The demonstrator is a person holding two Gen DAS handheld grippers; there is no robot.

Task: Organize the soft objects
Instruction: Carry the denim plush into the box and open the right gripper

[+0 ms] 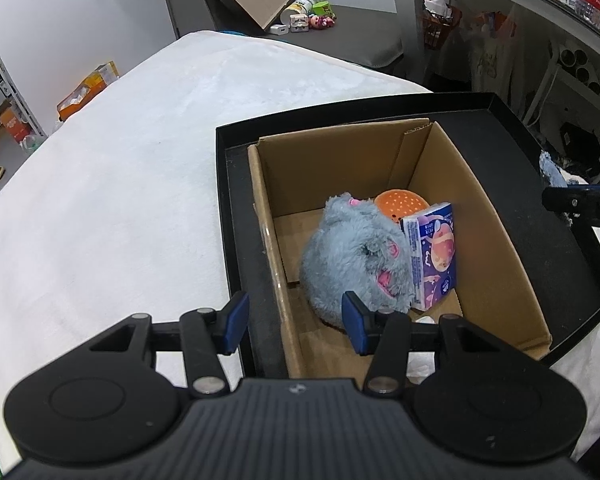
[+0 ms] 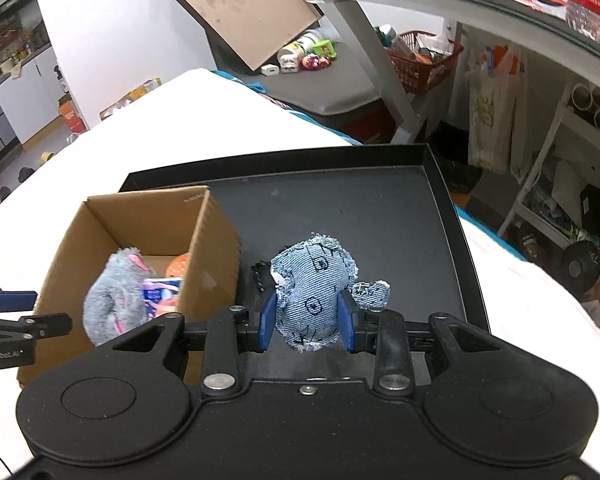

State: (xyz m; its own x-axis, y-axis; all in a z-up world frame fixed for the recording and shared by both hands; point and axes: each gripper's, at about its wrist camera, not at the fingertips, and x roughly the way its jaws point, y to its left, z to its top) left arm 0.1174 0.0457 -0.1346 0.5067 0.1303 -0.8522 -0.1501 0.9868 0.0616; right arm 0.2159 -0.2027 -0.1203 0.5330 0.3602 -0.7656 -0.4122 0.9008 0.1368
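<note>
A brown cardboard box (image 1: 480, 216) stands in a black tray (image 1: 556, 248). Inside it lie a grey fluffy plush (image 1: 352, 256), an orange soft toy (image 1: 400, 204) and a purple tissue pack (image 1: 434, 256). My left gripper (image 1: 296, 326) is open and empty, just above the box's near left wall. My right gripper (image 2: 306, 318) is shut on a blue denim stuffed toy (image 2: 312, 284) and holds it over the tray (image 2: 380, 216), right of the box (image 2: 212, 248). The grey plush (image 2: 108, 300) and the tissue pack (image 2: 160, 292) also show in the right wrist view.
The tray sits on a white cloth-covered table (image 1: 120, 184). Beyond the table stand a tilted brown board (image 2: 240, 8), small toys and bottles (image 2: 300, 56), a red basket (image 2: 424, 60) and a shelf unit (image 2: 560, 120). Boxes (image 1: 88, 92) lie on the floor at left.
</note>
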